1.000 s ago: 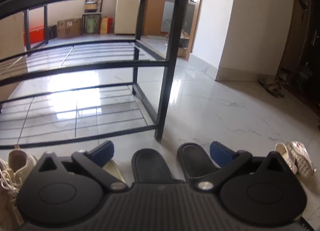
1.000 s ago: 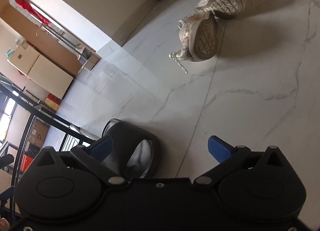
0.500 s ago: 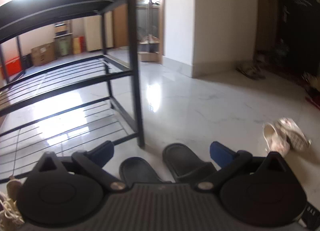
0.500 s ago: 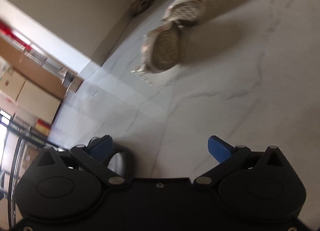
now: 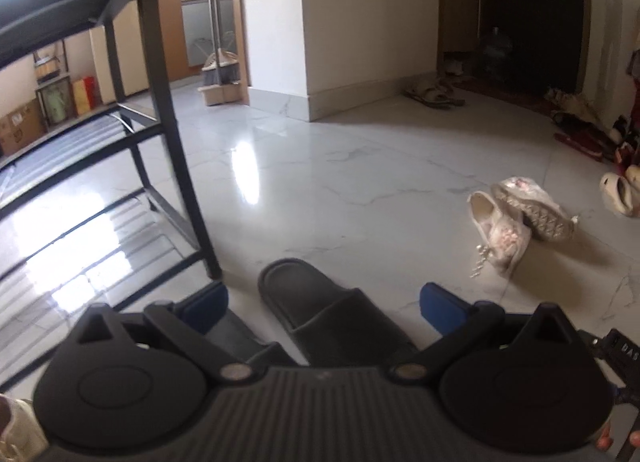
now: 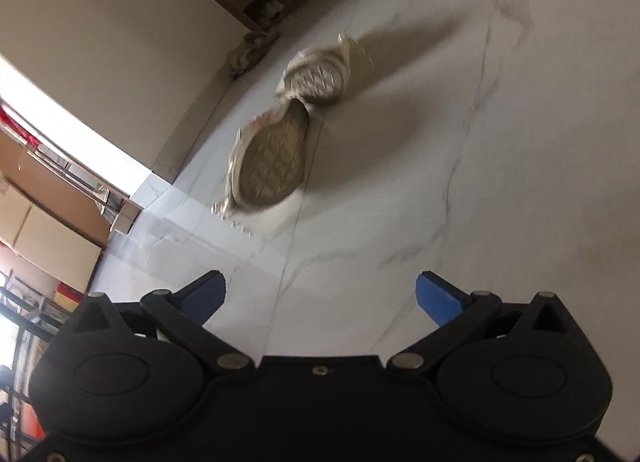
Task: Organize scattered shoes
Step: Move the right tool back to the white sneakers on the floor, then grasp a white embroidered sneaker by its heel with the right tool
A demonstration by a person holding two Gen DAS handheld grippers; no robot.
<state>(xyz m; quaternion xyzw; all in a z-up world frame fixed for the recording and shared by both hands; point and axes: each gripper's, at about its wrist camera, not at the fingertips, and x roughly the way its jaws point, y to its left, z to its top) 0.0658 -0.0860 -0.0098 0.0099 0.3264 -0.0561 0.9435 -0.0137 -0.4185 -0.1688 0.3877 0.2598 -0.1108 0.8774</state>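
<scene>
Left wrist: left gripper [image 5: 324,300] gapes over black slide [image 5: 320,310]; right gripper [image 6: 320,296] wide, apparently empty.

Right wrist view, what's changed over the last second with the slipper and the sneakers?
The right gripper swung away from the black slipper, now gone from its view, toward the two tipped pale sneakers. The left gripper turned right, off the shoe rack. Nothing was grasped or released; both grippers stayed open, shoes unmoved.

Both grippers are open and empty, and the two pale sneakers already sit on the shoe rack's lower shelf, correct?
Not quite. The left gripper and right gripper are open and empty, but the pale sneakers lie tipped over on the floor, apart from the shoe rack, as the left wrist view shows.
</scene>
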